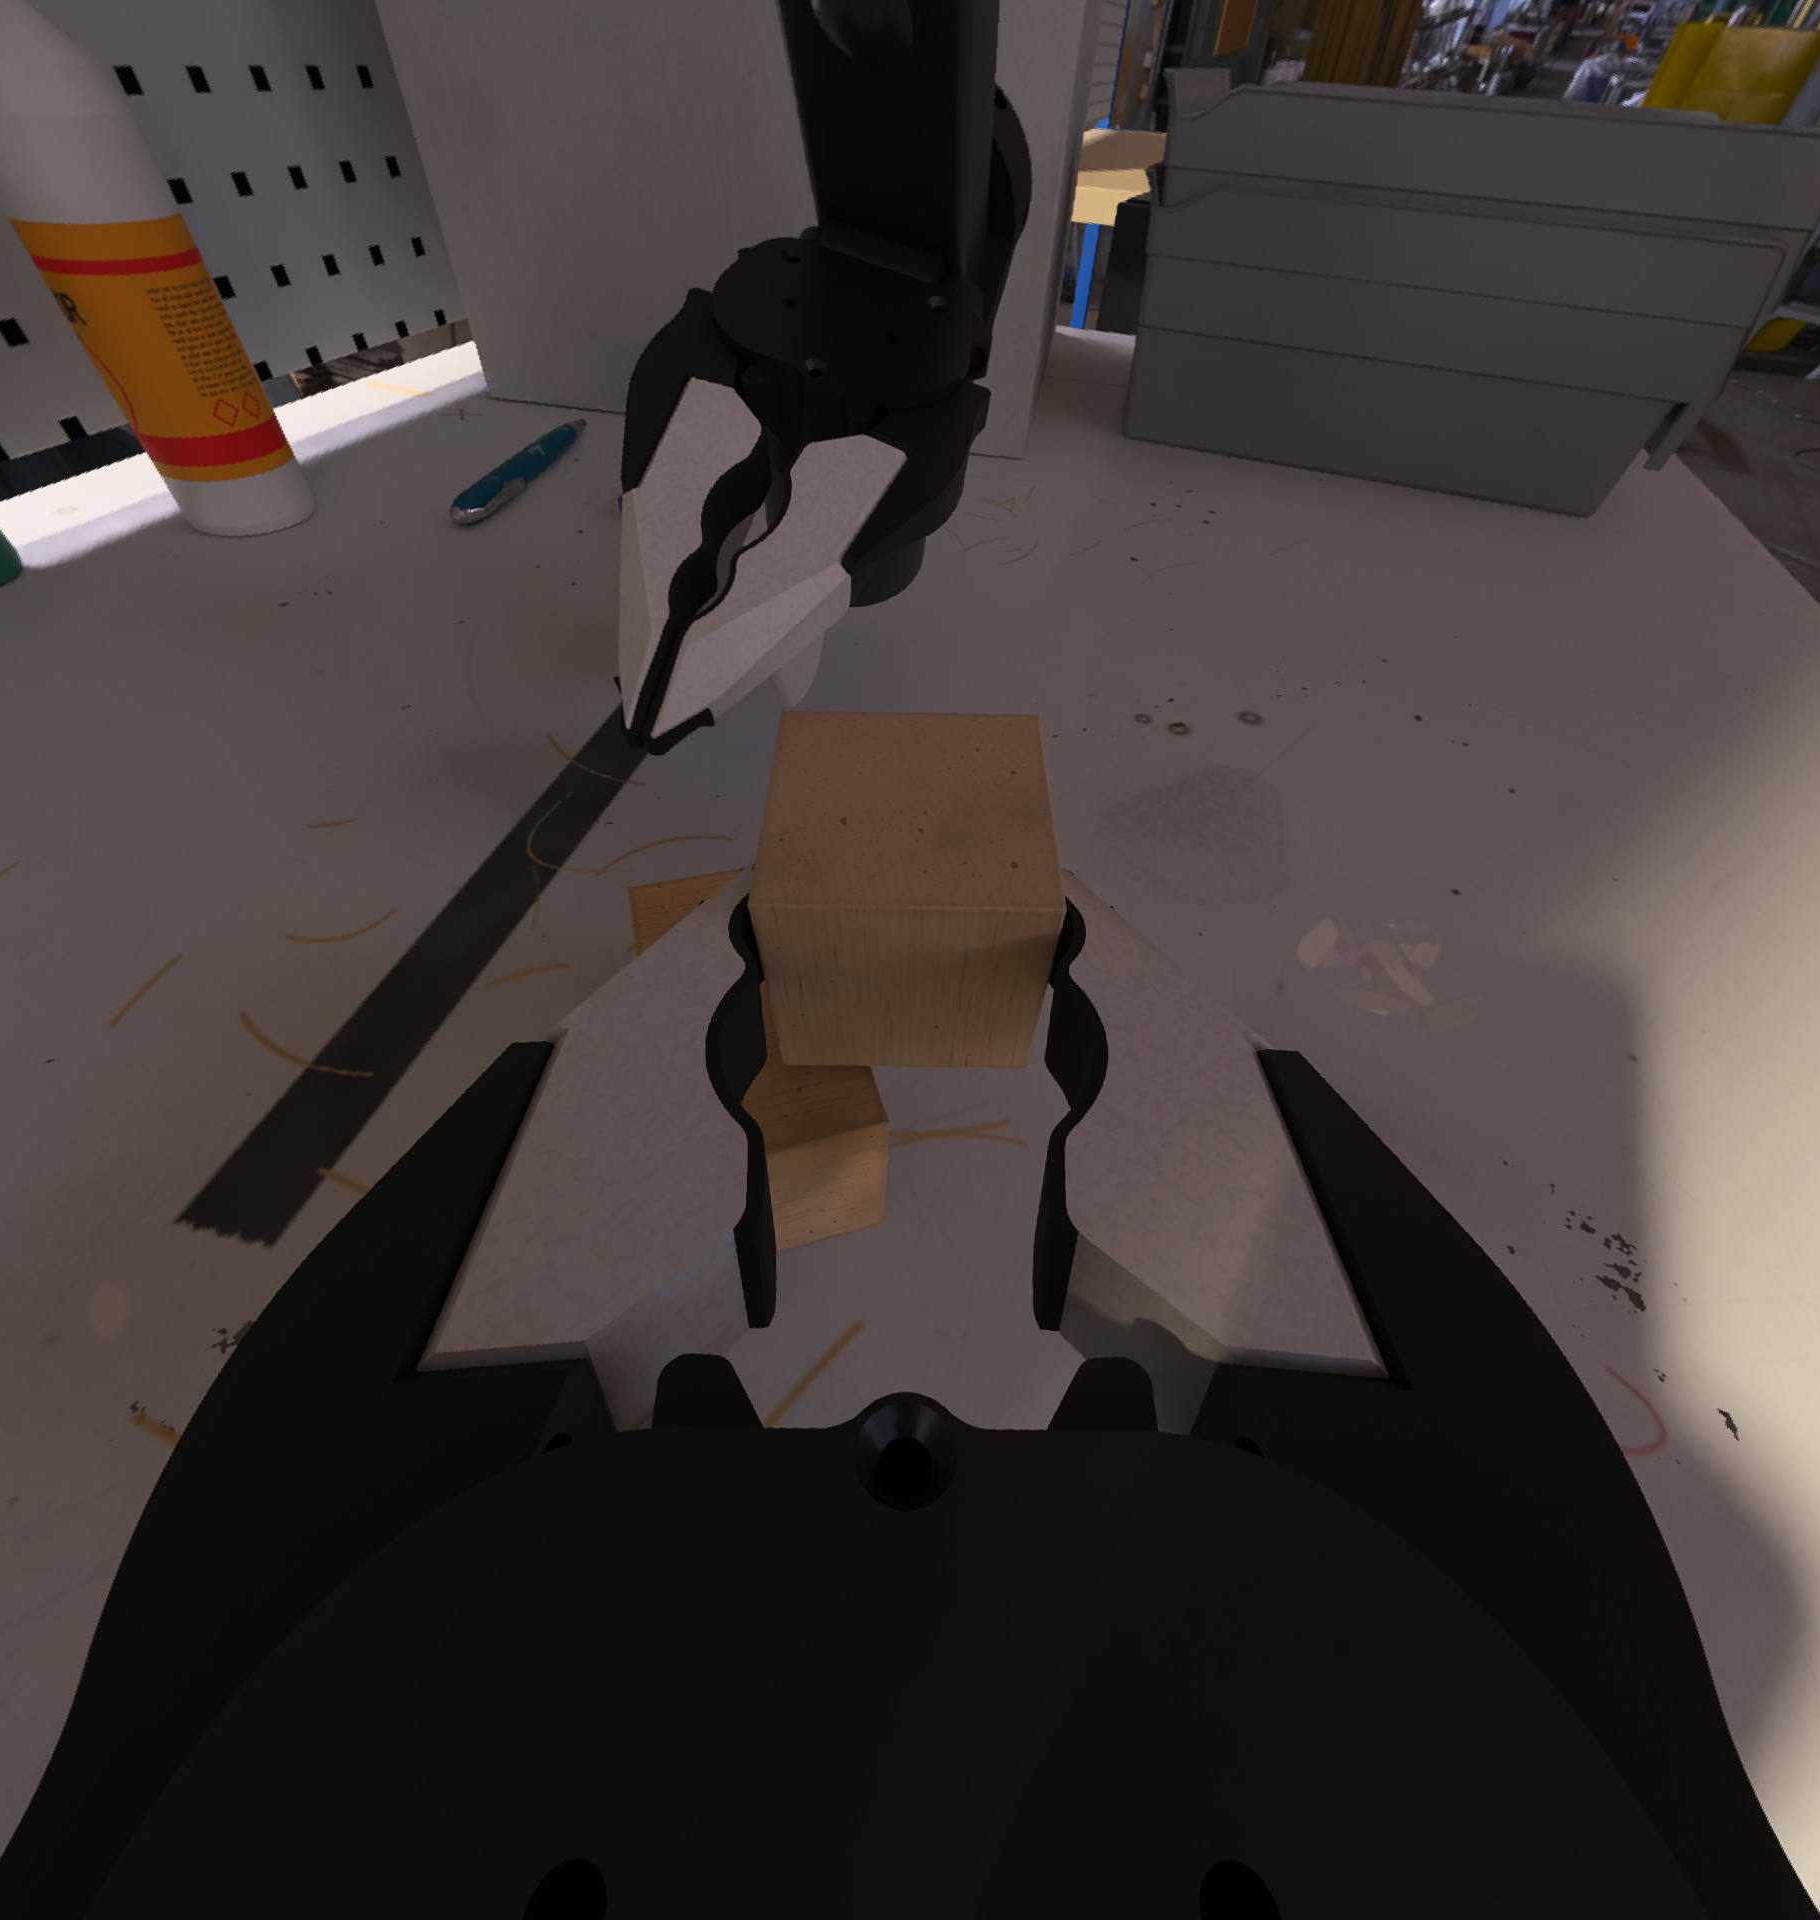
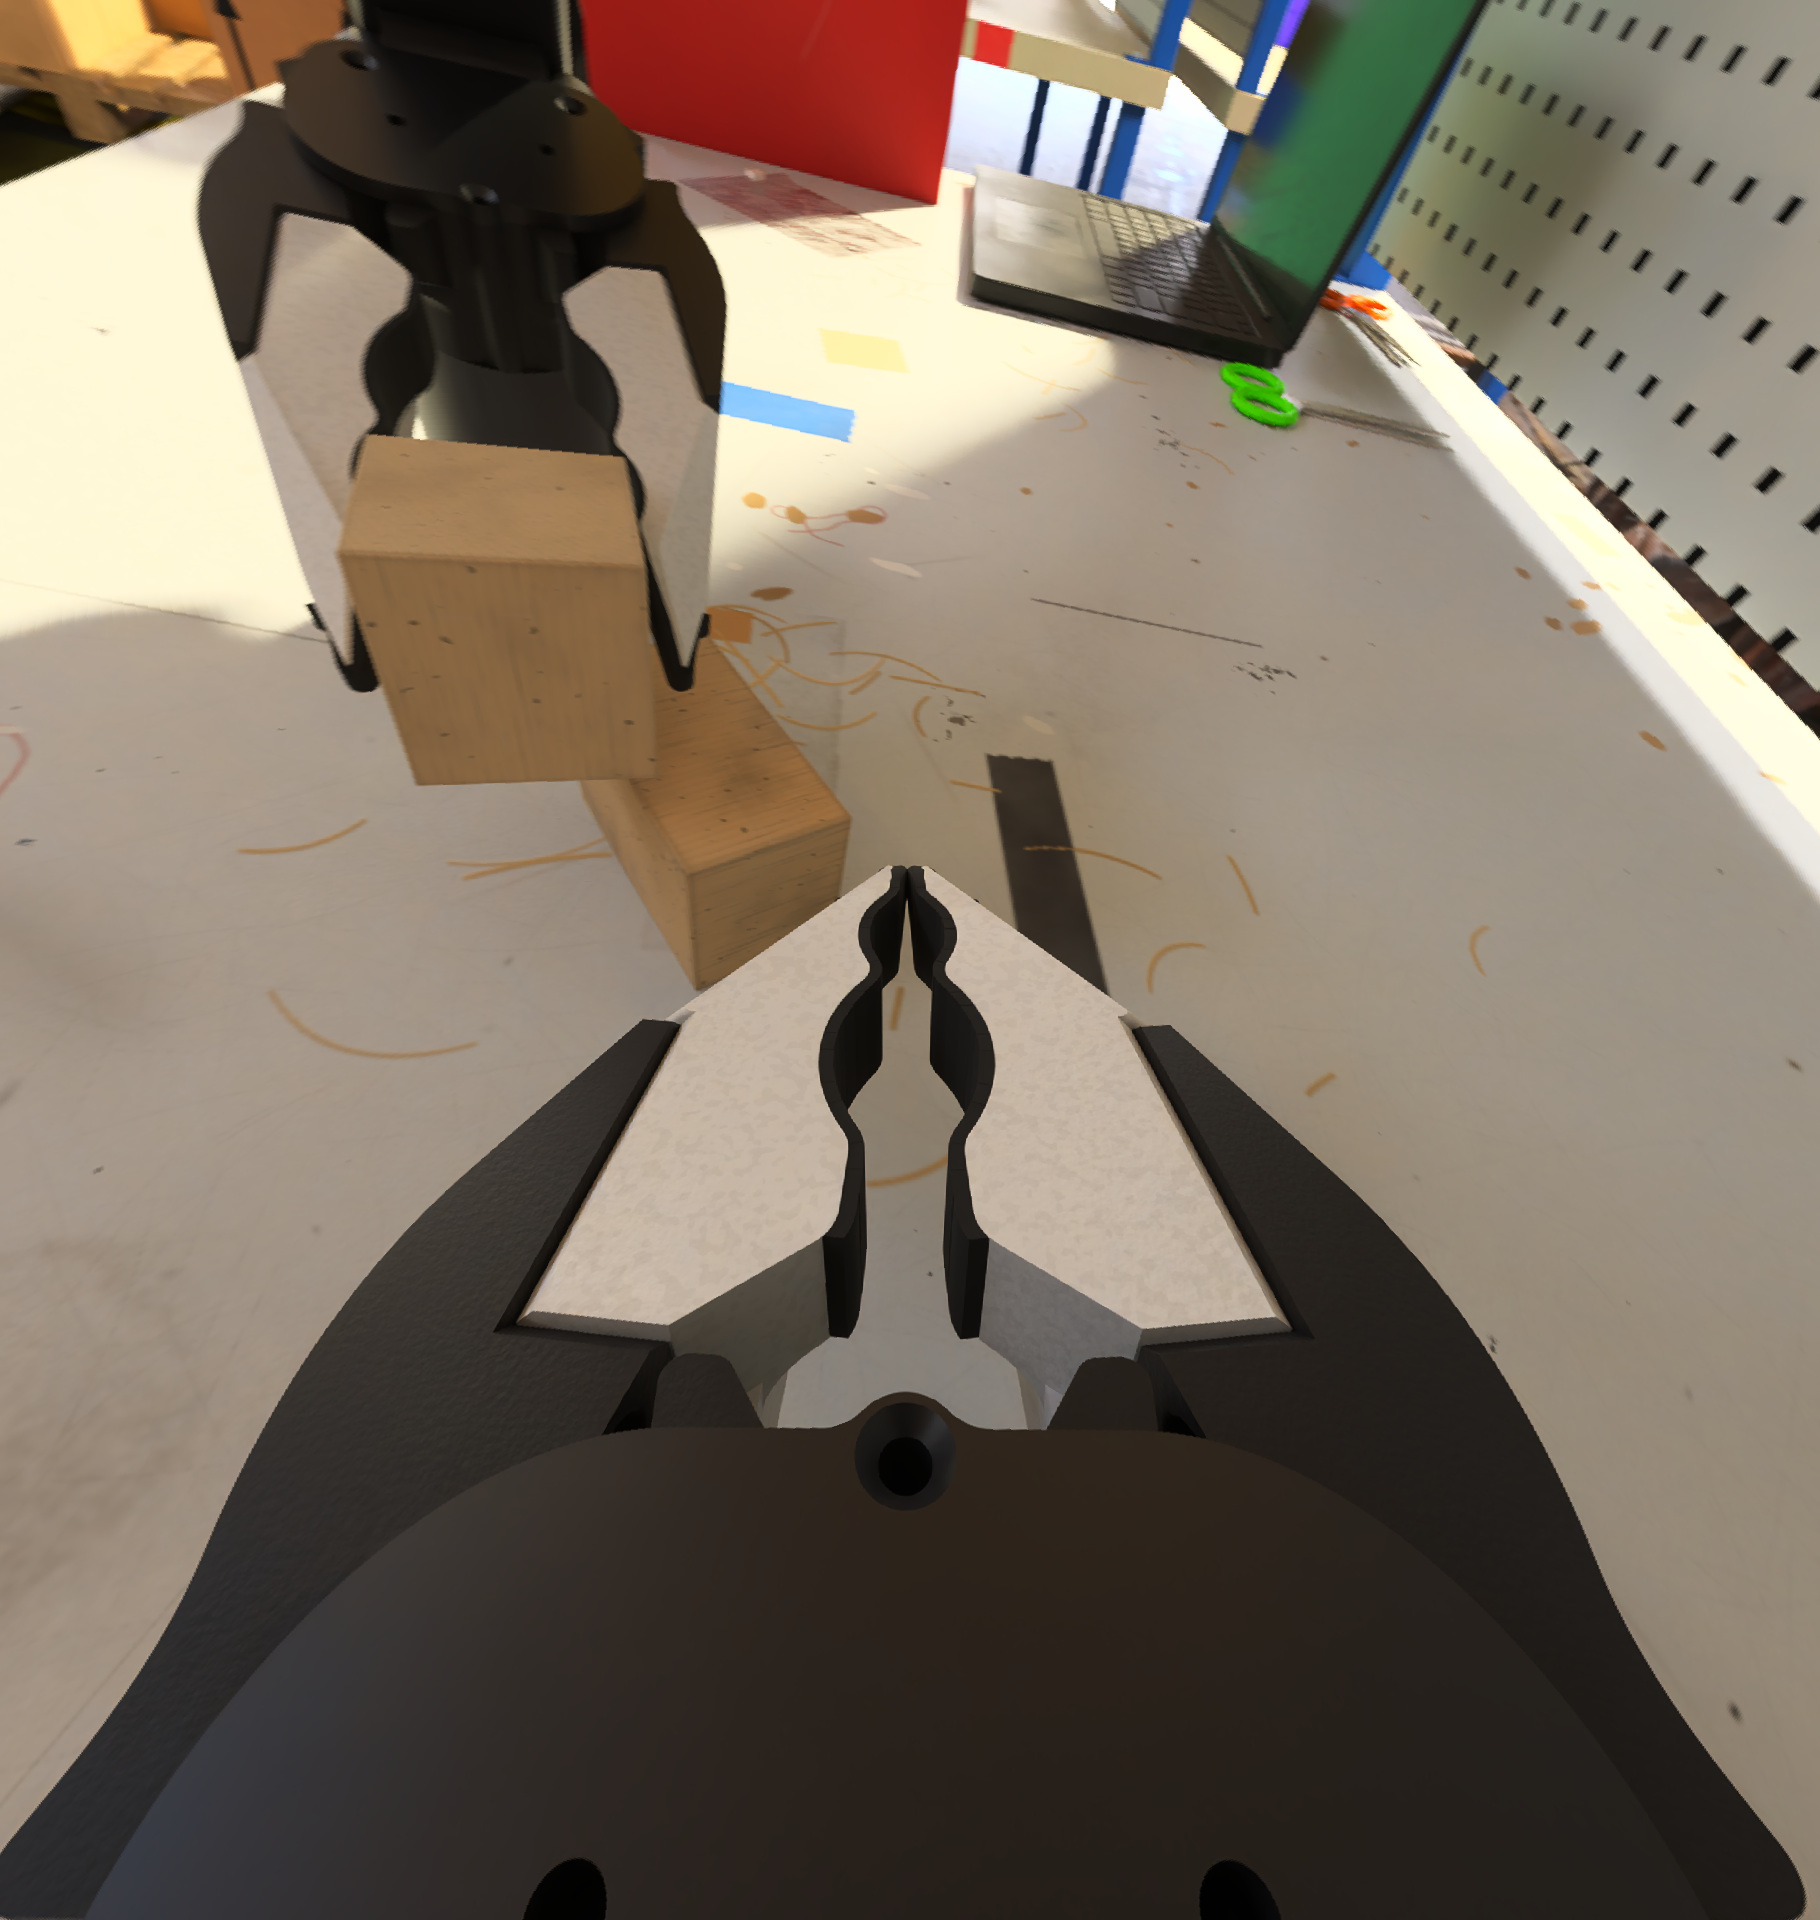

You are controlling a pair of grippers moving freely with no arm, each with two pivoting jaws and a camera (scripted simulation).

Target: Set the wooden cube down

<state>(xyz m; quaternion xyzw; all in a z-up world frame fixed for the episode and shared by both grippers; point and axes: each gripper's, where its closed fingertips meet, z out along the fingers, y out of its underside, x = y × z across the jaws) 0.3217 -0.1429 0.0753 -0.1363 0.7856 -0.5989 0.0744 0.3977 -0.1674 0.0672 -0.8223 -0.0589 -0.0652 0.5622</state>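
Above scuffed white workbench (image 2: pixel 1301 935), left gripper (image 1: pixel 906 935) pinching wooden cube (image 1: pixel 901 894), right gripper (image 2: pixel 908 878) pressed together.

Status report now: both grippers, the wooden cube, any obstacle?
Left gripper shut on wooden cube, held above table. Right gripper shut, empty. Wooden block lies directly below cube.

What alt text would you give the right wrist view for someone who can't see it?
The left hand-held gripper holds a wooden cube above a wooden block lying on the white table. In the foreground, the right hand-held gripper is shut and empty. An open laptop and green scissors sit farther back.
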